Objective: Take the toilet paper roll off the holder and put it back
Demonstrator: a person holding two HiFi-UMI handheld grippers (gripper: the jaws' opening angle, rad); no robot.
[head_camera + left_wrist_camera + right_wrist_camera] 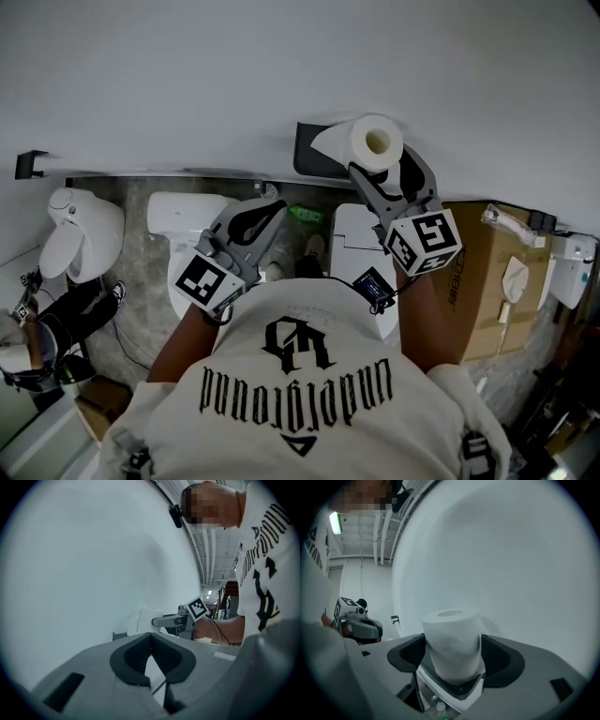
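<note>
The white toilet paper roll [375, 139] stands core-up in front of the dark holder [309, 155] on the white wall, a loose tail hanging to its left. My right gripper [384, 161] has the roll [452, 639] between its wide-spread jaws. The pads sit close on both sides without squeezing it, so the gripper is open. My left gripper [274, 204] hangs lower and to the left, away from the roll. Its pads [136, 660] meet at the tips with nothing between them. From the left gripper view the roll [145, 620] and right gripper [168, 619] show farther along the wall.
Below stand a white toilet [192, 220], a second one [361, 234] and a white bowl [80, 234] at the left. A cardboard box [487, 272] sits at the right. A small dark bracket [30, 164] is fixed to the wall at far left.
</note>
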